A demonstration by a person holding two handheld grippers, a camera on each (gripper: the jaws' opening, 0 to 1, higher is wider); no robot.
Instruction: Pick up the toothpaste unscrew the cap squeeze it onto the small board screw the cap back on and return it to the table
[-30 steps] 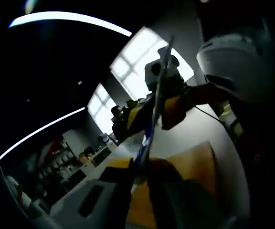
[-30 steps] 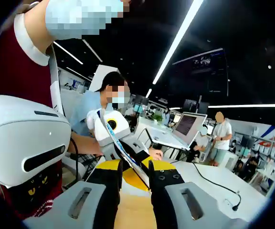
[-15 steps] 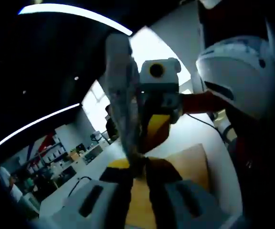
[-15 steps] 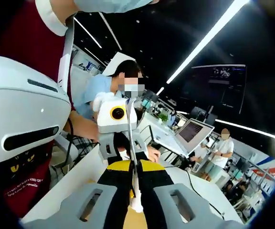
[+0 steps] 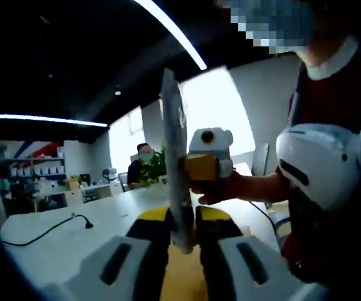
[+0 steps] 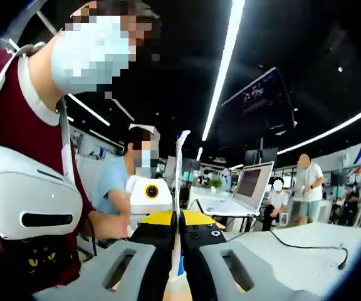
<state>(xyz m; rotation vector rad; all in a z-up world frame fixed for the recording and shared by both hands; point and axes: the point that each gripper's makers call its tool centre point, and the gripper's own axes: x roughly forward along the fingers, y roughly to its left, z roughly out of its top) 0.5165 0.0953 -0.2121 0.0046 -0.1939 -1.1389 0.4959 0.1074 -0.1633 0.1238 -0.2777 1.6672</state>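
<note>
My left gripper (image 5: 182, 233) clamps the toothpaste (image 5: 175, 169) tube upright; my right gripper (image 6: 179, 244) pinches the same tube (seen edge-on), the two grippers facing each other.

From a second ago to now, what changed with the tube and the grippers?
The tube turned from slanted to upright between the jaws, and the views tipped towards level. Both the left gripper and right gripper stayed clamped on it, facing each other.

Dim dark ceiling crossed by glaring strip lights (image 6: 229, 56), blown-out far window (image 5: 215, 103) backlighting the left gripper view, soft motion blur, fisheye bending at edges
</note>
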